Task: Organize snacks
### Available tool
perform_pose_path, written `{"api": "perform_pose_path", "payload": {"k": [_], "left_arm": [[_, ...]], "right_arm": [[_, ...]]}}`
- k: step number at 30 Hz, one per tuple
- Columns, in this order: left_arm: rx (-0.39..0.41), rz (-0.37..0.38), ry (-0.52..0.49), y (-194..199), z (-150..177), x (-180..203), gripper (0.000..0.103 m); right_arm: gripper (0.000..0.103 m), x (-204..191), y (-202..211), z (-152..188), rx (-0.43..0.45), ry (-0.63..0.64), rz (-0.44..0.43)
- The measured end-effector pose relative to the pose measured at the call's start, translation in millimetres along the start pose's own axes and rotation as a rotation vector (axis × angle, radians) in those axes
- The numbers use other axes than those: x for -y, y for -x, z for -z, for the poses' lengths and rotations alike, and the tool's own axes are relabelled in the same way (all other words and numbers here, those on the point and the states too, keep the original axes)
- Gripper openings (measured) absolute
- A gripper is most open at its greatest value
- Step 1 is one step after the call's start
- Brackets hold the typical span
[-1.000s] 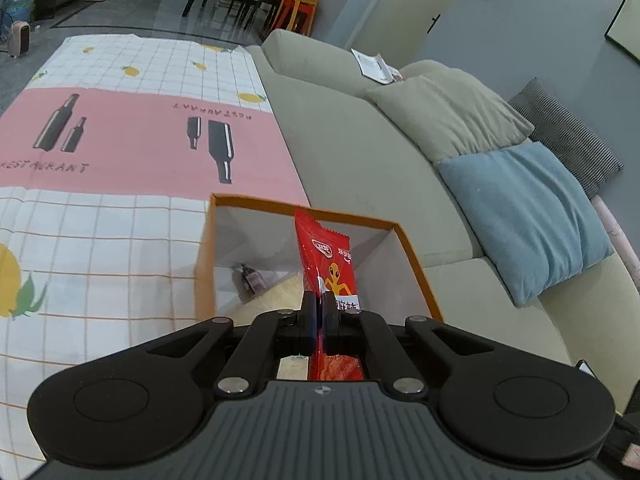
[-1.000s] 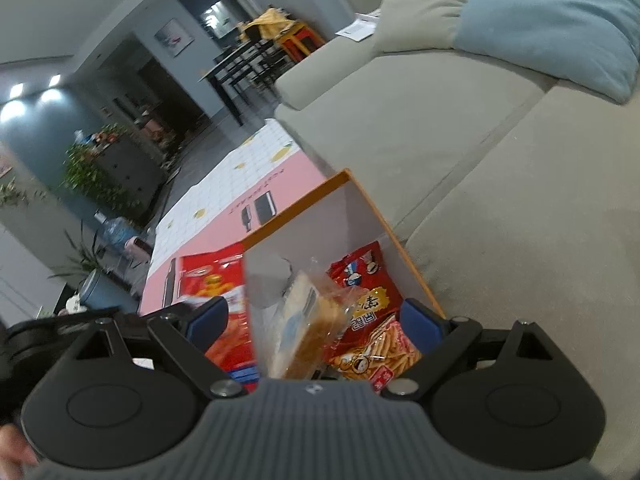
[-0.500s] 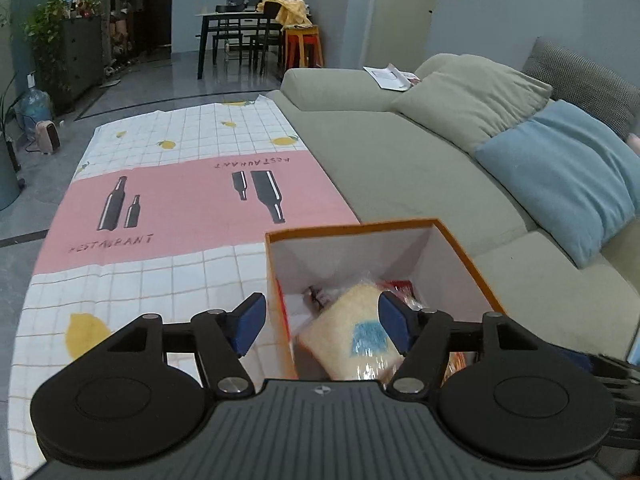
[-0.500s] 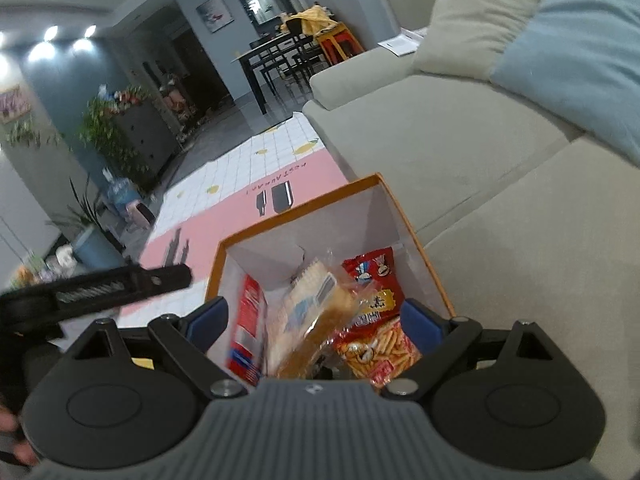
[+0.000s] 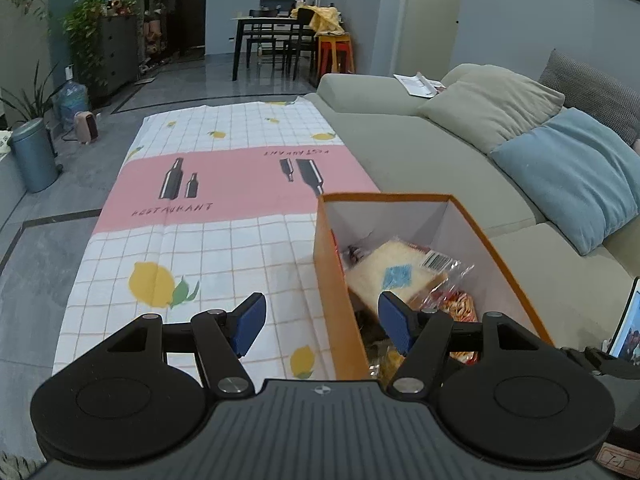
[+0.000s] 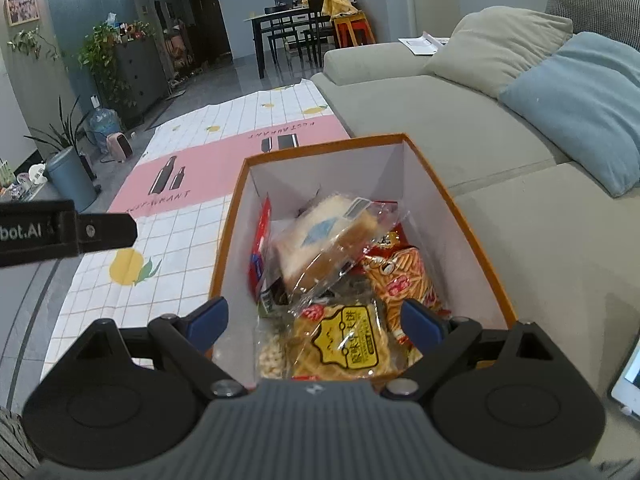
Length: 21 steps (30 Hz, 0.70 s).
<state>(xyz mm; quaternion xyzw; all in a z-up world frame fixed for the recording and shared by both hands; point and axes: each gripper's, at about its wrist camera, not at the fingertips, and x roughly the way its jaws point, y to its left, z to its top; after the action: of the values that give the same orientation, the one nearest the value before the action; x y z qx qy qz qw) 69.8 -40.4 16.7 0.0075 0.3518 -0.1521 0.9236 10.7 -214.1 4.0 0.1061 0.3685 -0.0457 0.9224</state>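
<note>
The snacks sit in an orange box [image 6: 472, 248] with white inner walls: a wrapped bread slice [image 6: 320, 240] leans on top, a yellow-labelled cracker pack [image 6: 344, 340] lies nearest, an orange-red bag [image 6: 404, 280] to its right, and what may be a red packet [image 6: 260, 240] stands along the left wall. The box rests on a checked cloth [image 5: 192, 240] beside a sofa [image 5: 432, 152]. Both the left tongs [image 5: 320, 322] and right tongs [image 6: 316, 320] are spread apart, empty.

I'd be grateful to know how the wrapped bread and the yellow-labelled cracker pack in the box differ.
The wrapped bread is a thick pale slab in clear film, propped at a tilt; the cracker pack is flatter, golden, yellow-labelled, lying nearer the camera. Both sit inside the orange box.
</note>
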Motion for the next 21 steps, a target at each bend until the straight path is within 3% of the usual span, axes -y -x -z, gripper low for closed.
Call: {"api": "perform_pose_path", "payload": {"k": [11, 21], "left_arm": [[-0.031, -0.023, 0.001, -5, 25, -14, 0.076], [-0.040, -0.027, 0.018, -10, 28, -24, 0.075]], "right_arm": [[0.091, -17, 10, 9, 0.017, 0.034, 0.019], [0.091, -31, 7, 9, 0.025, 0.075, 0.005]]}}
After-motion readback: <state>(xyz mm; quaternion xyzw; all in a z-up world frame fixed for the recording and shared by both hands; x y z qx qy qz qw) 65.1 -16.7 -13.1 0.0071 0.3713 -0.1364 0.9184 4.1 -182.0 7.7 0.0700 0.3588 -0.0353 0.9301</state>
